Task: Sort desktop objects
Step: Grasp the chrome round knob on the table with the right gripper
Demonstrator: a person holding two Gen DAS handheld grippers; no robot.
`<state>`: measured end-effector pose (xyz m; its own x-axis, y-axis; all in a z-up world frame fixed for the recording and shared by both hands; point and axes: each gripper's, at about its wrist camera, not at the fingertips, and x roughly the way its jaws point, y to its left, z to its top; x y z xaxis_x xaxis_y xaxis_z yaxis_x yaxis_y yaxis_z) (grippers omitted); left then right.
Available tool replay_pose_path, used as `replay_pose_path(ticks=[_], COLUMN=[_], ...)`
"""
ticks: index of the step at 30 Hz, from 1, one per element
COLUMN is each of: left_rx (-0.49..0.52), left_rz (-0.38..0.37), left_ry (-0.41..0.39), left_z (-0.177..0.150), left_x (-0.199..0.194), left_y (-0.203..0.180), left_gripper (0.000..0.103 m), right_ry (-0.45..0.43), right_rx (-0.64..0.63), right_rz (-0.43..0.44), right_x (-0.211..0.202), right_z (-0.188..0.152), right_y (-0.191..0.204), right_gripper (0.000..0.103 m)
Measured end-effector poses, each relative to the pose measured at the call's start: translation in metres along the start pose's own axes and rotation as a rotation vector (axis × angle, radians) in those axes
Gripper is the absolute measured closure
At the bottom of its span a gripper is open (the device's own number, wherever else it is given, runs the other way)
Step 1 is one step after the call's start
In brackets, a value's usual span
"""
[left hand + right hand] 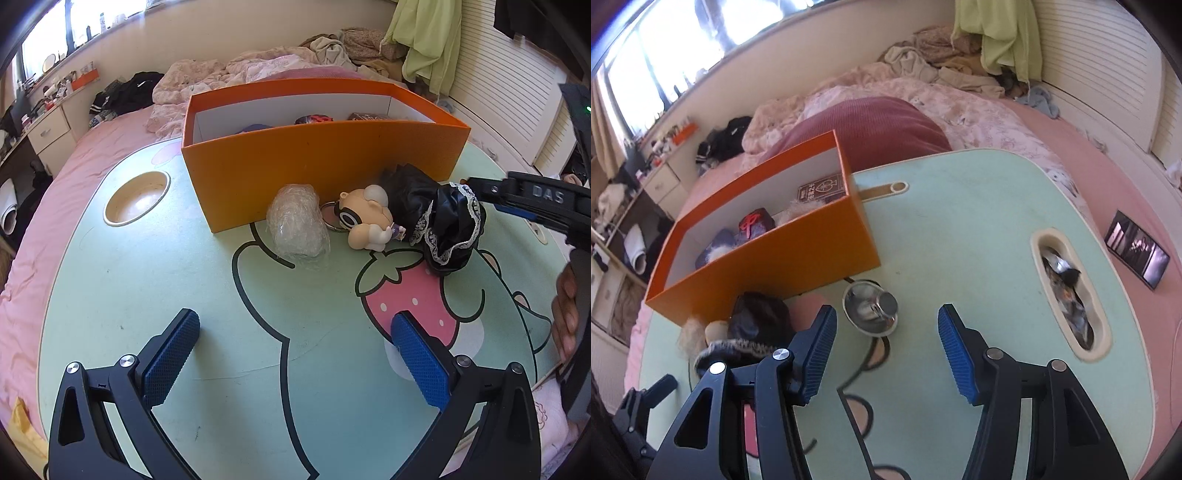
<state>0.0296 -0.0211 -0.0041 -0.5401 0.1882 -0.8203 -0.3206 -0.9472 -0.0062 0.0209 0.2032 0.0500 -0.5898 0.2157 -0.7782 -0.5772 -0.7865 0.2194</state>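
Fingers of both grippers parted, nothing between them.
Left gripper hovers over bare table; the doll lies far ahead beside the orange box. Right gripper points at what looks like a metal strainer, just beyond its fingertips.

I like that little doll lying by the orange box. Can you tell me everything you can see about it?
The doll lies on its side on the green table, close to the orange box. It has a round, peach-coloured head that looks like smooth plastic, one big ringed eye, dark hair and small pale hands. Its shiny black dress has white lace trim. A clear plastic bundle lies just beside its head. Nothing grips it.
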Motion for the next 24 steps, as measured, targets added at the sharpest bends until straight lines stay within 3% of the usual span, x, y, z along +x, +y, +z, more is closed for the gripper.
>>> replay_pose_path(ticks=[3, 6, 12, 20, 22, 24], left_rx=[0.0, 0.001, -0.003, -0.103, -0.111, -0.116], left_rz=[0.0, 0.0, -0.003, -0.083, -0.069, -0.045], left_ry=[0.0, -0.001, -0.003, -0.05, -0.084, -0.099], left_z=[0.0, -0.001, -0.001, 0.007, 0.012, 0.02], left_x=[0.0, -0.002, -0.005, -0.016, -0.022, -0.023], left_y=[0.0, 0.0, 0.002, 0.022, 0.024, 0.025], left_gripper=[0.0, 0.0, 0.0, 0.001, 0.016, 0.022], right_ry=[0.022, 0.013, -0.042, -0.11, -0.11, -0.101], right_rx=[-0.049, -0.087, -0.077, -0.015, -0.005, -0.003], right_rz=[-0.031, -0.061, 0.015, 0.146, 0.153, 0.159], right_x=[0.013, 0.016, 0.002, -0.026, -0.026, -0.025], right_z=[0.003, 0.0, -0.007, -0.027, -0.026, -0.026], right_y=[0.006, 0.008, 0.005, -0.003, -0.005, -0.004], right_gripper=[0.046, 0.074, 0.074, 0.074, 0.074, 0.074])
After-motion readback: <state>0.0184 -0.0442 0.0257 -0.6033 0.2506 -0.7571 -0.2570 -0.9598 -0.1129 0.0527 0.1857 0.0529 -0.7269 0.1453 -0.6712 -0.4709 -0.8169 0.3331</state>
